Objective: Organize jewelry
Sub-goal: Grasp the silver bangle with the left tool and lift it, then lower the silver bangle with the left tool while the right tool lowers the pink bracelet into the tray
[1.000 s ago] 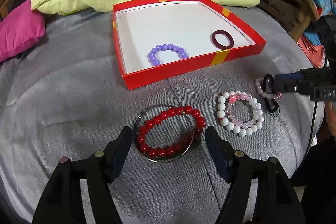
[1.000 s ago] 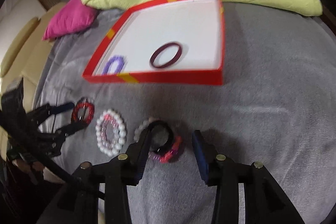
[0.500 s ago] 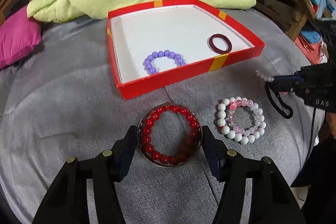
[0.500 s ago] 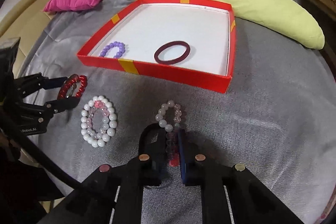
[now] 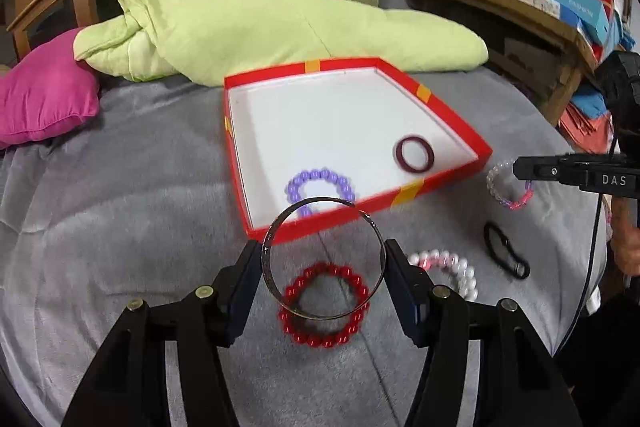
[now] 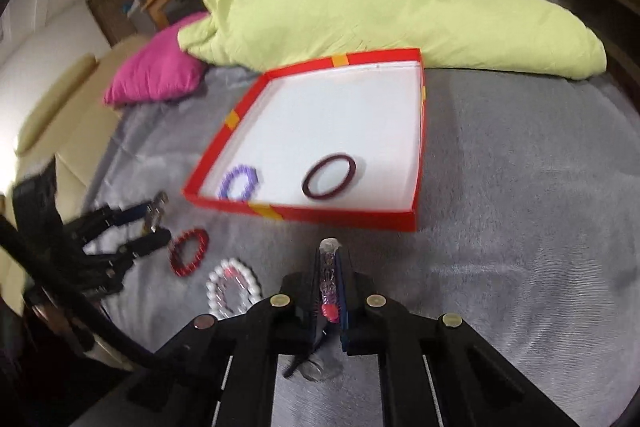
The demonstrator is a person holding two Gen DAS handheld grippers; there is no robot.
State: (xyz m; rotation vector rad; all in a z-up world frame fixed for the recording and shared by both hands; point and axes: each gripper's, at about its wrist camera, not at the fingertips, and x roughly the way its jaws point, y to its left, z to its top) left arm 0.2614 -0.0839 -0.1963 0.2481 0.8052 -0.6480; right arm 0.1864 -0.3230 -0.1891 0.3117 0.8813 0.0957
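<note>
The thin silver metal bangle, an open hoop with a narrow gap in its rim, is clamped across its width between the pads of the left gripper and is raised above the grey fabric surface. Seen through the hoop, a red glossy bead bracelet lies flat on the fabric.

The right gripper is closed almost fully on a clear and pink bead bracelet, which stands edge-on between the pads.

A white pearl bracelet and a black elastic hair tie rest on the fabric to the right of the red beads.

The shallow red cardboard tray, white inside with yellow tape strips, holds a purple bead bracelet and a smooth maroon ring bangle. Behind it lie a lime-green padded quilt and a magenta cushion.
</note>
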